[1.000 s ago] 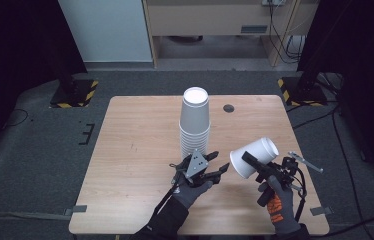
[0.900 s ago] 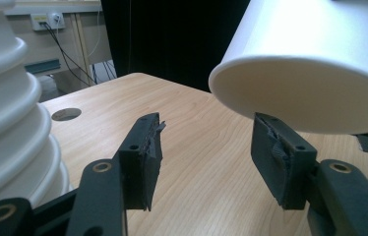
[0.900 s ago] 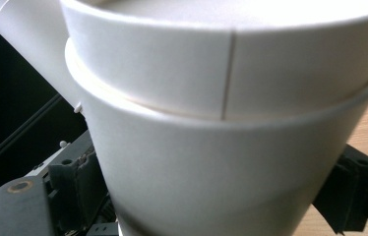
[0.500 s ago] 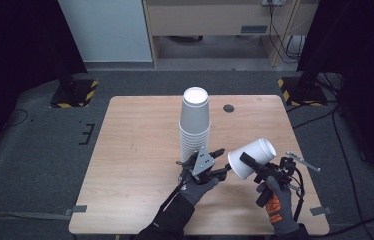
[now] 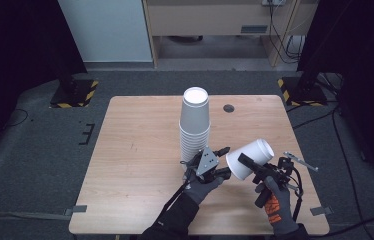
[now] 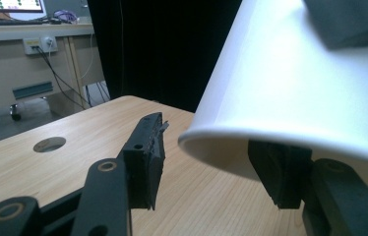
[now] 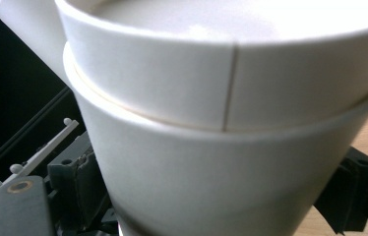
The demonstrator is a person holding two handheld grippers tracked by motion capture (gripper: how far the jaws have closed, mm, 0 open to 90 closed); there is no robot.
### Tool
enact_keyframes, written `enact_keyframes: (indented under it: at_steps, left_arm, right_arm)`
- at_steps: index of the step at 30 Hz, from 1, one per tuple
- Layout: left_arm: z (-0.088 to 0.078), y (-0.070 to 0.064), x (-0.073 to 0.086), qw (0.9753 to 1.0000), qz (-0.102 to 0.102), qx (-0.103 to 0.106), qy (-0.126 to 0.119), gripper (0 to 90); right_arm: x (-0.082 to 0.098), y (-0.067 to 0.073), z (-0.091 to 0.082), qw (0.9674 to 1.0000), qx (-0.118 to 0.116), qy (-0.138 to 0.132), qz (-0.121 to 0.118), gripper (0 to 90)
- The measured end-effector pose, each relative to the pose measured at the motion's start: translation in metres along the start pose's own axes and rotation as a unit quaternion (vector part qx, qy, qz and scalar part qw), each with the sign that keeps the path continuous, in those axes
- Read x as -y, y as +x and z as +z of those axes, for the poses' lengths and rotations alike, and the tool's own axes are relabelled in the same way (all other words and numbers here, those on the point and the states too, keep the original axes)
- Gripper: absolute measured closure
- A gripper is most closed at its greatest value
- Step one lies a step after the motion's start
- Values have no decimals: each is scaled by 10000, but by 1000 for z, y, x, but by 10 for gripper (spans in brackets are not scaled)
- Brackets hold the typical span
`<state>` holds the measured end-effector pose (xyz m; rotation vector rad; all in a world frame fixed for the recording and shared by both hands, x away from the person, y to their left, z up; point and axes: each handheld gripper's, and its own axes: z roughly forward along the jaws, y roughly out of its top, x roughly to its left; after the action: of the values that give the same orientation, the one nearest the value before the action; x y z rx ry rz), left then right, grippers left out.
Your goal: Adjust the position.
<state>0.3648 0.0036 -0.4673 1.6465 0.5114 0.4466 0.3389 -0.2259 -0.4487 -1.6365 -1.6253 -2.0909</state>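
We hold a white paper cup (image 5: 251, 157) tipped on its side in our right gripper (image 5: 261, 170), above the light wooden table (image 5: 140, 145) at about five o'clock from the tall stack of upturned white paper cups (image 5: 195, 125). In the right gripper view the black jaws press on either side of the cup's wall, and a rim line there suggests two cups nested together.

What has changed: our left gripper (image 5: 214, 165) has slid a little toward three o'clock, nearer the cup's open mouth, and its jaws have just been closing slightly. In the left gripper view the jaws stand half open, one outside the rim and the other partly hidden behind it; the pads (image 6: 145, 157) do not yet press on the paper. The right hand has kept still. We judge this means we are about to pinch the rim and pull the nested cups apart.

Around us: a small dark round hole (image 5: 229, 108) in the tabletop lies at one o'clock from the stack, well apart from the work. The stack itself stands just beside the left gripper, at its eleven o'clock, so a careless sweep of that hand could topple it. Nothing lies between the left jaws and the rim.
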Motion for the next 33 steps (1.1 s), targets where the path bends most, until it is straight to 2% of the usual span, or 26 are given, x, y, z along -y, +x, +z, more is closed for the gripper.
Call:
enact_keyframes:
  at_steps: [4,8,13,22,24,28,33]
  left_arm:
    - [1,-2,0,9999,-39,71,-85,472]
    - [2,-2,0,9999,-3,78,-89,485]
    - [2,-2,1,10000,37,55,-39,527]
    - [1,-2,6,9997,215,-135,41,609]
    - [2,-1,7,9996,223,-180,18,610]
    - [2,0,7,9993,265,-255,33,653]
    - [2,0,8,9990,298,-322,87,718]
  right_arm:
    - [1,0,2,10000,-2,51,-1,151]
    - [2,0,2,10000,14,68,-5,151]
    - [3,-2,2,9999,38,82,100,151]
    - [4,-3,5,9996,-57,162,204,150]
    - [6,-2,6,9997,-9,200,119,150]
    - [6,-3,6,9995,-19,248,211,150]
    - [7,-3,7,9995,-17,262,201,148]
